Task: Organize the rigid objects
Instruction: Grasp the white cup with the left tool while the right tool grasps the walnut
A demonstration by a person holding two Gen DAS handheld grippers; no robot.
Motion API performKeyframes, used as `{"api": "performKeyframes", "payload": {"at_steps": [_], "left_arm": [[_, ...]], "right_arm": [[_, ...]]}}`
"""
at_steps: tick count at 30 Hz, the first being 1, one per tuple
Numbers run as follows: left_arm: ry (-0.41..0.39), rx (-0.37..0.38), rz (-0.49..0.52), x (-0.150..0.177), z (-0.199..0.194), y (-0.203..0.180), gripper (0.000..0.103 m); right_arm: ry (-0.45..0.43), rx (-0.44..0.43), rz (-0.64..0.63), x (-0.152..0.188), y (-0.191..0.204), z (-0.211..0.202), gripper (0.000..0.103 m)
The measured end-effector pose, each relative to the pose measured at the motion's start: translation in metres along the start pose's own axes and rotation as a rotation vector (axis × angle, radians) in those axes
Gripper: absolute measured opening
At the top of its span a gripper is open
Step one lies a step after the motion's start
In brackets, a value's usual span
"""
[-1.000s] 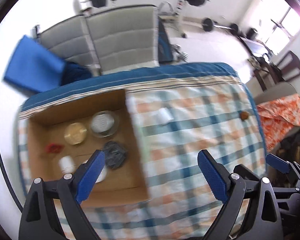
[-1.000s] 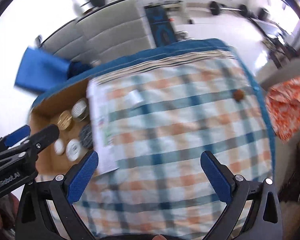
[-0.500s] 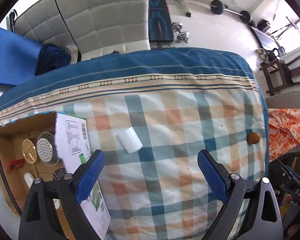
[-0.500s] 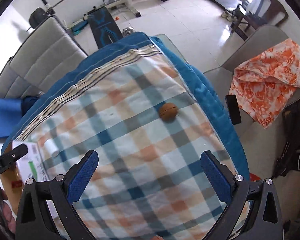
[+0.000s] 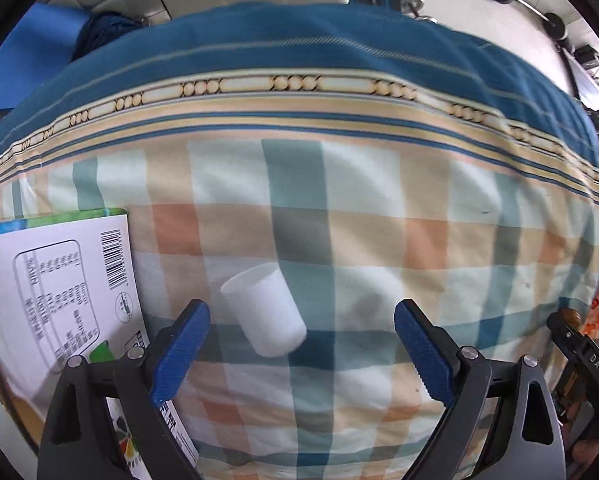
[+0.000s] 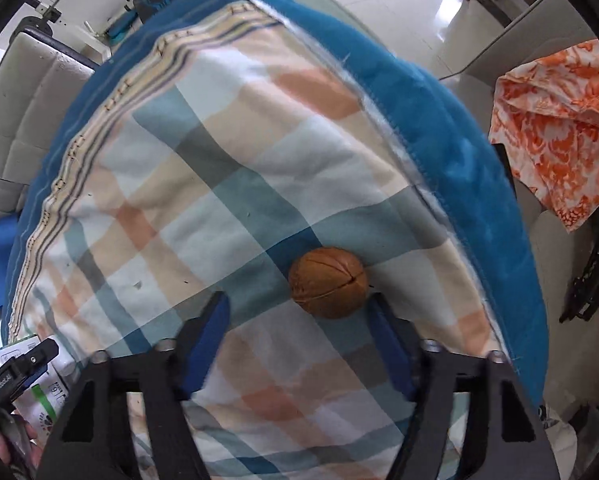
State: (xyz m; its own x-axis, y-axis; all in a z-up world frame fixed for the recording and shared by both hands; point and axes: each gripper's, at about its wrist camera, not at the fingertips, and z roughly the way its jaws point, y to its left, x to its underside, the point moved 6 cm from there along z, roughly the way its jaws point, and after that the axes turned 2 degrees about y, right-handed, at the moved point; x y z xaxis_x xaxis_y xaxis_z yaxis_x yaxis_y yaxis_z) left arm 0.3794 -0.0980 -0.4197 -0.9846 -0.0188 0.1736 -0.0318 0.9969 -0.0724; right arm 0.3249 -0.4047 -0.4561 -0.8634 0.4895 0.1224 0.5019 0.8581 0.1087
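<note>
A blue-bordered checked cloth in orange, teal and cream (image 5: 339, 208) covers the whole work surface. Only the left wrist view shows the white printed cardboard box flap with a barcode (image 5: 55, 288) at the left edge, and the small white plastic cylinder (image 5: 264, 311) lying tilted on the cloth between the spread jaws of the left gripper (image 5: 301, 346), nearer its left finger, untouched. Only the right wrist view shows the round brown walnut-like ball (image 6: 328, 282) near the cloth's blue edge, just ahead of the right gripper (image 6: 299, 334), whose 2 jaws stand apart.
</note>
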Motion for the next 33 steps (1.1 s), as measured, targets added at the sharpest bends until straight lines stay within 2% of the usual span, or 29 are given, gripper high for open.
{"api": "performKeyframes", "payload": {"at_steps": [2, 3, 5, 6, 7, 9, 10, 11, 12, 15, 21, 25, 33], "left_arm": [[0.008, -0.017, 0.009, 0.0, 0.008, 0.0, 0.095], [0.011, -0.034, 0.013, 0.0, 0.01, 0.0, 0.094], [0.005, -0.048, 0.019, 0.002, 0.014, 0.0, 0.068], [0.011, -0.055, 0.019, 0.004, 0.017, 0.0, 0.05], [0.011, -0.049, 0.02, 0.003, 0.018, -0.002, 0.049], [-0.001, -0.032, 0.034, 0.0, 0.016, -0.014, 0.029], [-0.004, -0.028, 0.037, -0.002, 0.015, -0.011, 0.029], [-0.008, -0.035, 0.045, 0.0, 0.014, -0.013, 0.029], [-0.01, -0.034, 0.048, 0.001, 0.013, -0.013, 0.029], [-0.014, -0.03, 0.052, 0.01, 0.011, -0.015, 0.029], [-0.039, -0.007, 0.094, 0.039, -0.001, -0.03, 0.029], [-0.069, 0.039, 0.127, 0.058, -0.017, -0.049, 0.029], [-0.13, 0.103, 0.209, 0.093, -0.048, -0.088, 0.029]], "right_arm": [[-0.008, 0.005, 0.003, -0.001, -0.001, 0.003, 0.051], [-0.015, 0.014, 0.006, -0.001, -0.003, 0.003, 0.044], [-0.02, 0.027, 0.002, -0.002, -0.004, 0.003, 0.032], [-0.018, 0.027, -0.002, -0.002, -0.006, 0.004, 0.029], [-0.016, 0.028, -0.007, -0.002, -0.007, 0.004, 0.028], [-0.013, 0.032, -0.022, -0.001, -0.008, 0.005, 0.024], [-0.011, 0.035, -0.031, 0.0, -0.007, 0.005, 0.02], [-0.005, 0.039, -0.043, 0.0, -0.007, 0.005, 0.002], [-0.005, 0.038, -0.049, 0.001, -0.007, 0.003, 0.001], [-0.006, 0.026, -0.072, 0.004, -0.007, 0.001, 0.001], [0.007, -0.066, -0.084, 0.017, -0.009, -0.011, 0.0], [-0.002, -0.14, -0.069, 0.028, -0.011, -0.03, 0.0], [-0.021, -0.174, -0.1, 0.054, -0.007, -0.063, 0.0]]}}
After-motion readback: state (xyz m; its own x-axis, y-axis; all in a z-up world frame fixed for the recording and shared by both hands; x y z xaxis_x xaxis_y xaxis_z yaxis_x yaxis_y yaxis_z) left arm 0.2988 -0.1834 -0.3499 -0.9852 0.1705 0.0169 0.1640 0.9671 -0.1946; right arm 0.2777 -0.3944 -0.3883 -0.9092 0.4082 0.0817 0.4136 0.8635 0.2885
